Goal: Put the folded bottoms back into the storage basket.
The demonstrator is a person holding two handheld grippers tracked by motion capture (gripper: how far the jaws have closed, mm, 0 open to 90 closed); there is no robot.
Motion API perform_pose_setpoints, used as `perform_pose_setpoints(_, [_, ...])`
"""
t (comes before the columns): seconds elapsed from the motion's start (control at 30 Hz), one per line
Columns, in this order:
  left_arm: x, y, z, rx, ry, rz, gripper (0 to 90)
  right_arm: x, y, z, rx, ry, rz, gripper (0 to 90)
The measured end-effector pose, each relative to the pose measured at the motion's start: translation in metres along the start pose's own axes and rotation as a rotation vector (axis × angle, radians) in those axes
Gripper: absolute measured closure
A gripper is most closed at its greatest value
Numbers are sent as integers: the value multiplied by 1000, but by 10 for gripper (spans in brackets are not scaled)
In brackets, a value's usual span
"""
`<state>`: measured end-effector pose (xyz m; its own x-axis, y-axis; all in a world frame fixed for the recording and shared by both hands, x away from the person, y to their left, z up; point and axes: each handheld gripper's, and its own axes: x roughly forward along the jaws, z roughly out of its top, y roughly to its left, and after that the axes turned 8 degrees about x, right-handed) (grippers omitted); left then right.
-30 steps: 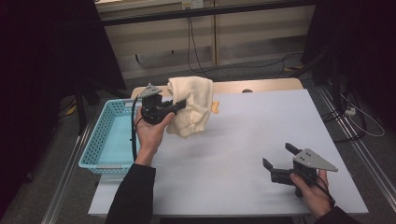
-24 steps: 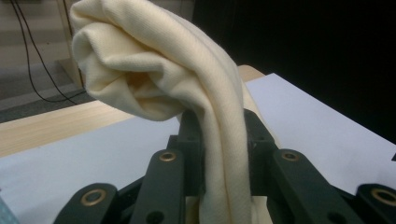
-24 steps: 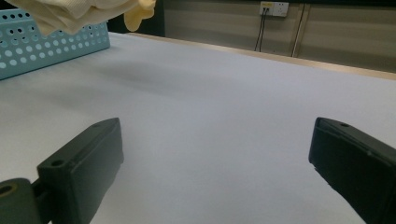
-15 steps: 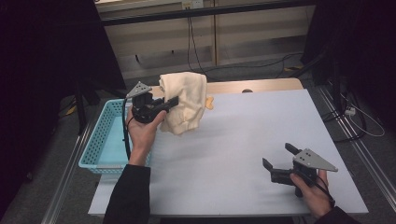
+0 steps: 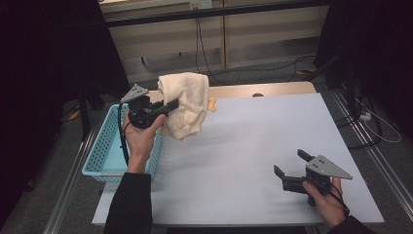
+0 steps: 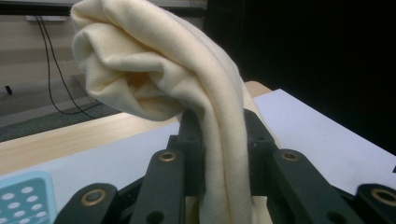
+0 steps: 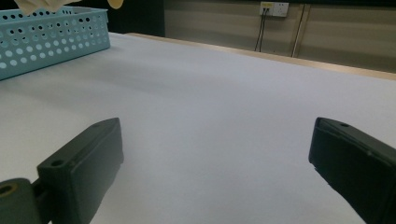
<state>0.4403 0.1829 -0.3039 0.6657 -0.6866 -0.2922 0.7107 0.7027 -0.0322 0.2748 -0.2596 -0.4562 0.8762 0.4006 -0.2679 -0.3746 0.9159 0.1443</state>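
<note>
The right tongs point(image 5: 288, 169) rest low at the near right corner of the bench point(image 5: 272, 131), jaws spread wide with nothing between them; in the right gripper view the two black jaws frame only bare white surface. Farther in and to the left, the left tongs point(image 5: 171, 104) are clamped on a cream cloth point(image 5: 185, 102), held in the air above the far left part of the bench. In the left gripper view the cloth point(image 6: 187, 93) runs down between the two jaws, pinched in a thick fold, with the rest bunched into a soft roll above them. From the high view the loose end hangs below the grip, clear of the bench, and a small yellow thing point(image 5: 211, 103) peeks out just behind the cloth; what it is cannot be told. A blue basket point(image 5: 100, 153) sits at the left edge of the bench, beside and below the left hand point(image 5: 141, 136), and looks empty as far as its floor shows.

The step in hand appears to be the carry: cloth lifted, not yet set down. If the basket is the goal, the next move calls for swinging the left tongs over its rim, lowering until the hanging end settles inside, then opening the jaws. The trailing fold could catch on the rim.
</note>
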Motion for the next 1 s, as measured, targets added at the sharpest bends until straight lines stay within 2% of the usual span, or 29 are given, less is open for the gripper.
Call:
perform_pose_setpoints(0.4, [-18, 16, 0, -20, -3, 28, 737, 1, 0, 0, -1, 3, -5, 28])
perform_pose_setpoints(0.53, [-23, 19, 0, -10, 3, 35, 737, 1, 0, 0, -3, 3, -5, 28])
perform_pose_setpoints(1.0, [-39, 32, -3, -37, -15, 59, 737, 0, 0, 0, -2, 0, -1, 28])
